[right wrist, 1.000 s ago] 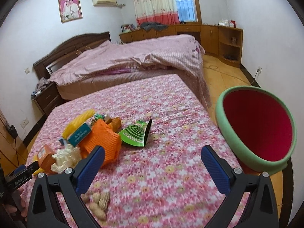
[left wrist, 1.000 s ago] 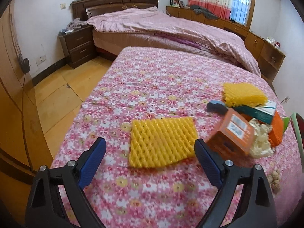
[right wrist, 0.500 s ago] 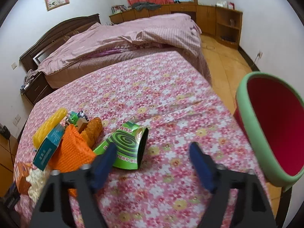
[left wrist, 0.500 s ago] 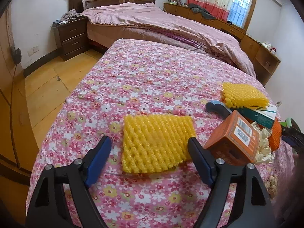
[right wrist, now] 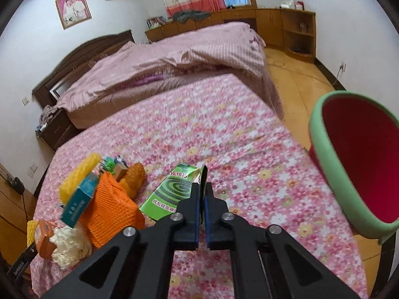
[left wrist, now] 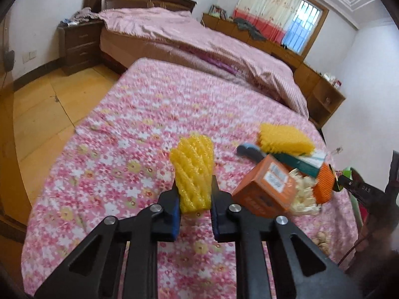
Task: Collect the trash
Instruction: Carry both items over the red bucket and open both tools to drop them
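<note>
Yellow foam net [left wrist: 194,174] is being squeezed by the closing left gripper [left wrist: 194,204]; green box [right wrist: 174,191] flap is pinched by the fully closed right gripper [right wrist: 202,199].

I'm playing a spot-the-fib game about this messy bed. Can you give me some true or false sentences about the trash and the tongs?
1. The left tongs squeeze a yellow foam net sleeve, and their jaws are closing. True.
2. The right tongs stand wide open. False: they pinch the flap of the green cardboard box.
3. The red bin with a green rim is full. False: what shows inside looks empty.
4. The bedcover is flowery pink. True.
</note>
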### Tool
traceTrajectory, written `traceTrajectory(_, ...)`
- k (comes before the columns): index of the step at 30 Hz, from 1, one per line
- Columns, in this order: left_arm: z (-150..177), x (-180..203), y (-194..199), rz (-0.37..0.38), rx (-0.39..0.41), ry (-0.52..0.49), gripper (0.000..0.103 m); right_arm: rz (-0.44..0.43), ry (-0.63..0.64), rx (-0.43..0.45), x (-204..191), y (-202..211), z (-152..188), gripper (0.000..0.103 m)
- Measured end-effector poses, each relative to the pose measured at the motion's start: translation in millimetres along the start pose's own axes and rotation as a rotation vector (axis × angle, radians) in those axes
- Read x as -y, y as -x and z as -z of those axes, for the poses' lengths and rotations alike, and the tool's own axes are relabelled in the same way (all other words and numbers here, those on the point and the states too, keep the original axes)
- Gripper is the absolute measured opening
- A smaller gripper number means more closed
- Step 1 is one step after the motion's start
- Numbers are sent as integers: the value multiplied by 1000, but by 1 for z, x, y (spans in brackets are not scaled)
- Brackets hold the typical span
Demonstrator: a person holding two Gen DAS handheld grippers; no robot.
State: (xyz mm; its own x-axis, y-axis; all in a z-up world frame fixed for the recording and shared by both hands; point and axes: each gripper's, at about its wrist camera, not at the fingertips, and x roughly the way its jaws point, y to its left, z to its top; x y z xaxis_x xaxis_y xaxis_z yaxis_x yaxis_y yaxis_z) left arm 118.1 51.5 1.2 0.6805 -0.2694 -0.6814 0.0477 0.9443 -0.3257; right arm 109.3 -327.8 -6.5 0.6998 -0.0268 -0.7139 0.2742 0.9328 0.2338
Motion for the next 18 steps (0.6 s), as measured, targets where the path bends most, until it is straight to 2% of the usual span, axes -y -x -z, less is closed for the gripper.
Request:
traceTrajectory(7,-2,19,41,7,71,-23,18,-37,-21,78,14,43,1,4)
traceTrajectory(11,-3,44,61,34,100,-64,18,-52,-41,114,26,69,4,4)
traceTrajectory(18,-3,94,75,105,100,-128,18,-54,-103,186,62,115,7,4)
